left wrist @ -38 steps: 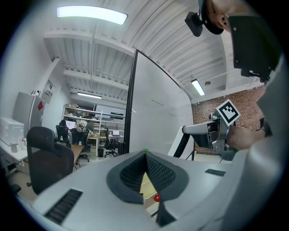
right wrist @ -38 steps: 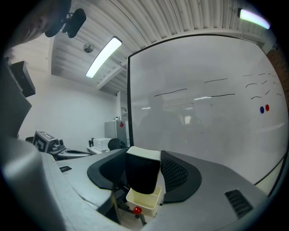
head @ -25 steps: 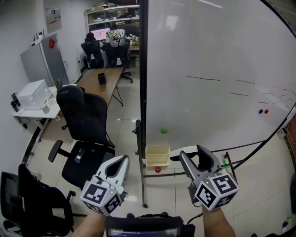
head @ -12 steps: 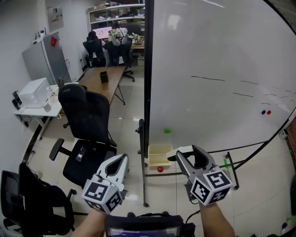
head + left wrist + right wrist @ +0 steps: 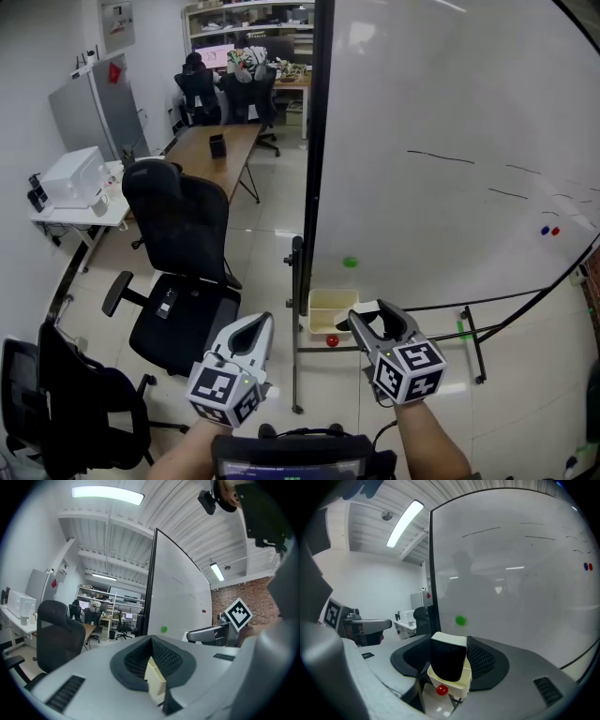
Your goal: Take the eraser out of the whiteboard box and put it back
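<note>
the right claw [image 5: 375, 316] squeezes the eraser [image 5: 448, 660], so the eraser is out of the box [image 5: 323, 296]. it hangs just over the box by the whiteboard [image 5: 450, 112]. i think putting it back in is what's left. the left claw [image 5: 258, 324] is closed and empty.
</note>
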